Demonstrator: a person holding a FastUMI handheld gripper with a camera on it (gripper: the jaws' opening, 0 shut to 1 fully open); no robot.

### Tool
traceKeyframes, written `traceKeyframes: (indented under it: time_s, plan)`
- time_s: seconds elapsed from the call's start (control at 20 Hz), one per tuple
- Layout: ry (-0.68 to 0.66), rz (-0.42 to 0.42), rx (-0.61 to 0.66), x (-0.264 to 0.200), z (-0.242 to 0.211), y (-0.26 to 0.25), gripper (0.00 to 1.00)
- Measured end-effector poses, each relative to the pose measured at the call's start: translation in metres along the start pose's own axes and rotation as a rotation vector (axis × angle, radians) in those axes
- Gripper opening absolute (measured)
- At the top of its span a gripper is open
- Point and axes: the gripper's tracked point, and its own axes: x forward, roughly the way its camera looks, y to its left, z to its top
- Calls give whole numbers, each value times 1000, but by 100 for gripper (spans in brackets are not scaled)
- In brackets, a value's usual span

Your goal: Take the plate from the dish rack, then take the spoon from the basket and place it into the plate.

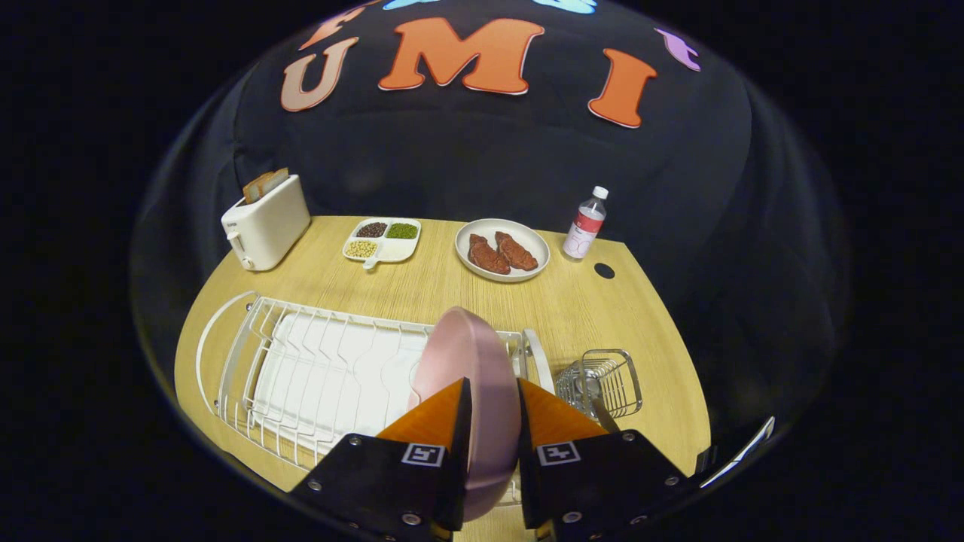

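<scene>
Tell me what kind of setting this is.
Likely a staged kitchen tabletop in a recording booth: a wooden table against black cloth holds a dish rack, a toaster and a plate of meat. The gripper straddles the pink plate.

The gripper [493, 391] has two wedge-shaped fingers tapering toward twelve o'clock, each rising from a black angular block. Each block carries a small square black-and-white marker near its inner top corner, and round silver screws along its lower edges.
</scene>
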Motion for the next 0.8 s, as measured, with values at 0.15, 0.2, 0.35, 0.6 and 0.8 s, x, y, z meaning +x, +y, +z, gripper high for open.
traceKeyframes:
  time_s: [0.15, 0.2, 0.35, 0.6, 0.8]
  plan:
    - [-16, -40, -46, -3, 6, -2, 28]
    - [-20, -49, -44, -4, 8, -2, 28]
    - [-35, -81, -70, -6, 14, -4, 26]
    - [-103, -157, -180, -16, 35, -7, 26]
    - [-151, -152, -205, -35, 45, 1, 23]
